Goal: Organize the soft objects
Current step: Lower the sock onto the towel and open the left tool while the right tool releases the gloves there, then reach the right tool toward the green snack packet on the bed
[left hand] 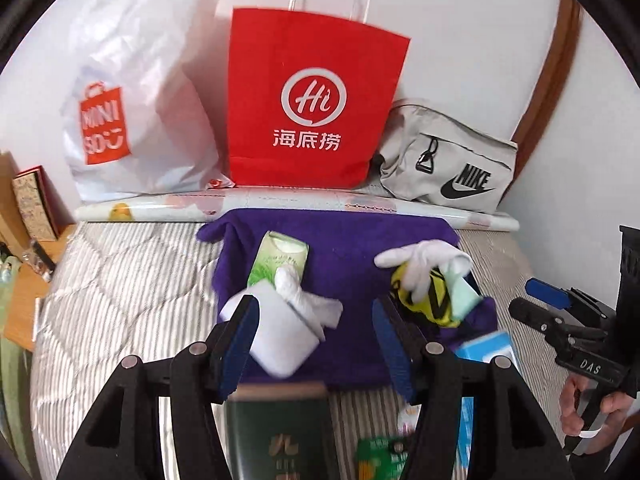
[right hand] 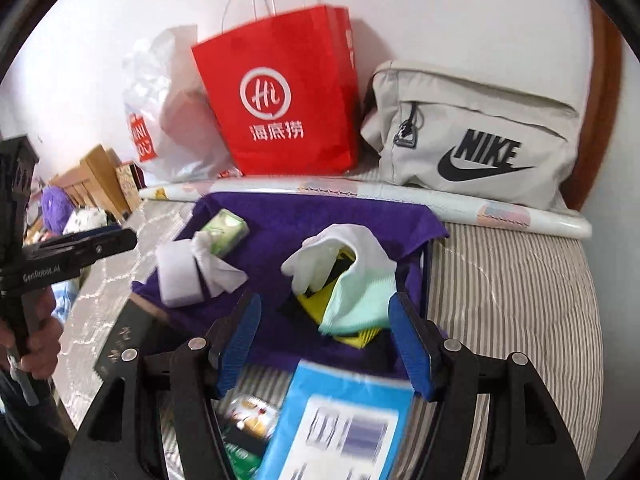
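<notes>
- A bed is seen, covered with a quilted bedspread in grey and white stripes.
- A purple cloth of soft, fuzzy fabric is spread flat in the middle of the bed.
- On the left part of the cloth, a green tissue pack is laid at a slant, touched at its near end by a crumpled white tissue, with a white rectangular sponge block just beside it.
- On the right part of the cloth, a limp white glove is draped over a mint-green cloth and a yellow-and-black fabric piece.
- The left hand-held gripper is held above the near edge of the cloth, its blue ribbed pads apart with nothing gripped.
- The right hand-held gripper is held above the glove pile, its jaws likewise apart and empty.
- Near the grippers, a dark green box and a glossy blue packet are seen, blurred.
- At the far side, against the white wall, a crinkled white plastic bag, a stiff red paper bag with cord handles and a grey canvas bag are lined up behind a glossy paper roll.
</notes>
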Demonstrator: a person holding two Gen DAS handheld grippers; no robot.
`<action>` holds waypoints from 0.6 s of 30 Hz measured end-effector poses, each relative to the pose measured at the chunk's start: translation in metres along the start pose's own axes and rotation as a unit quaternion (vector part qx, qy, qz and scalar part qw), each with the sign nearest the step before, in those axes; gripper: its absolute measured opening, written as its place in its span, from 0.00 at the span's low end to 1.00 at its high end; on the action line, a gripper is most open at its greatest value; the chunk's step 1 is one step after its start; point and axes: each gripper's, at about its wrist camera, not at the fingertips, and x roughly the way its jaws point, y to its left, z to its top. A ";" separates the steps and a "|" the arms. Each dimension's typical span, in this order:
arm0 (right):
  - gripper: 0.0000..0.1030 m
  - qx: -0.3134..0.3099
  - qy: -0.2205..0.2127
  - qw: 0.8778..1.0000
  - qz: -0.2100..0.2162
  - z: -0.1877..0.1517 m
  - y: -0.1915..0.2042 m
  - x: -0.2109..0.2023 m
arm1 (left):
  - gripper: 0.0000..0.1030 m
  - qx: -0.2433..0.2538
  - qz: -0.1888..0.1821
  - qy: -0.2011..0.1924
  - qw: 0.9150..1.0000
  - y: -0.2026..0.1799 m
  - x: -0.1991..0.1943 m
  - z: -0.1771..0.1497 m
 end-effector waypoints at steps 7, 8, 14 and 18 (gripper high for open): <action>0.64 0.009 0.010 1.000 0.024 -0.036 0.016 -0.040 | 0.55 -0.002 -0.016 0.018 1.000 -0.005 -0.043 -0.043; 0.64 0.006 0.014 1.000 0.027 -0.042 0.021 -0.044 | 0.55 -0.001 -0.020 0.019 1.000 -0.006 -0.047 -0.050; 0.64 -0.022 0.012 0.999 0.032 -0.086 0.054 -0.066 | 0.55 -0.002 -0.014 0.034 0.999 -0.005 -0.067 -0.098; 0.64 -0.055 0.020 0.997 0.042 -0.109 0.080 -0.064 | 0.55 -0.022 -0.010 0.041 0.999 0.011 -0.074 -0.124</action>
